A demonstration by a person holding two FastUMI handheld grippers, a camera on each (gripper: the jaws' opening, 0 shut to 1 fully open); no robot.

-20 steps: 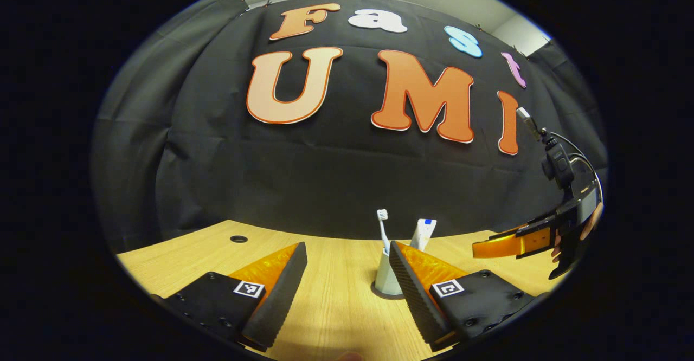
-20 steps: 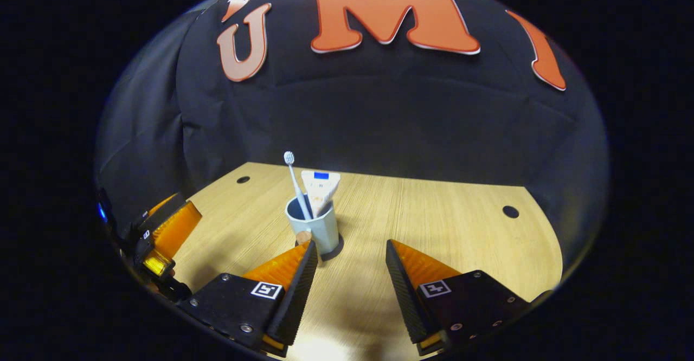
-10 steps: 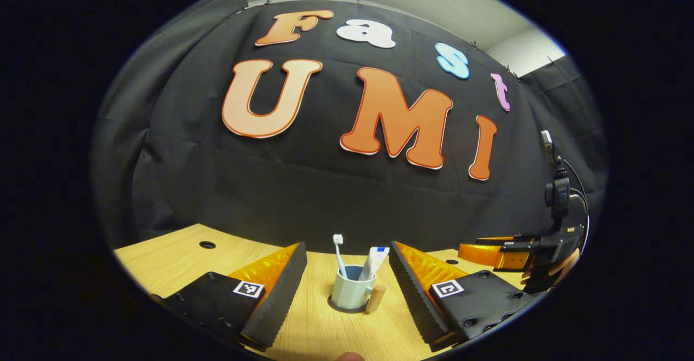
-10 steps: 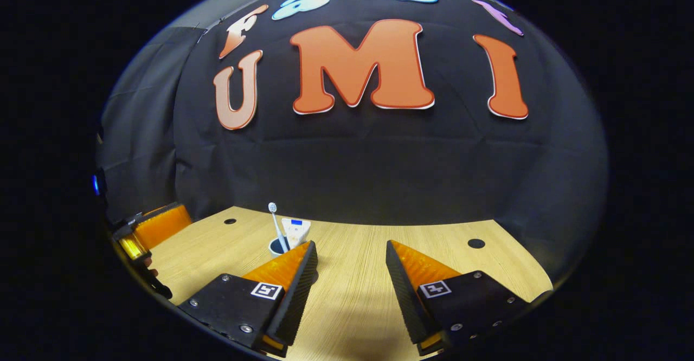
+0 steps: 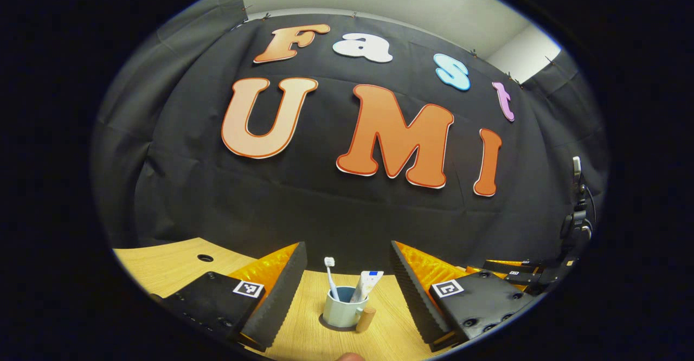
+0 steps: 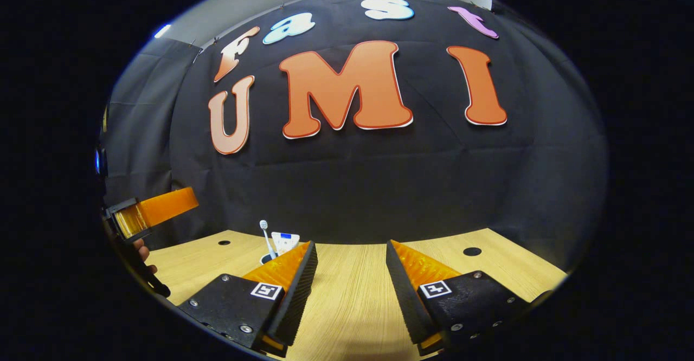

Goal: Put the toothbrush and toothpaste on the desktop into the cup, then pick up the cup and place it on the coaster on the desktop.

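Cup [image 5: 341,311] stands upright on the coaster [image 5: 337,326], beyond the left gripper [image 5: 343,288], whose fingers are spread and hold nothing. Toothbrush [image 5: 330,277] and toothpaste [image 5: 367,285] stand inside the cup. Right gripper [image 6: 347,279], also spread and holding nothing, hovers near the cup over the wooden desktop [image 6: 352,307].

Cup [image 5: 341,313] with toothbrush [image 5: 330,277], toothpaste [image 5: 365,285] stands on coaster [image 5: 324,325].

Cup [image 6: 267,257] mostly hidden behind right gripper's own finger; coaster [image 5: 340,327] largely covered by cup.
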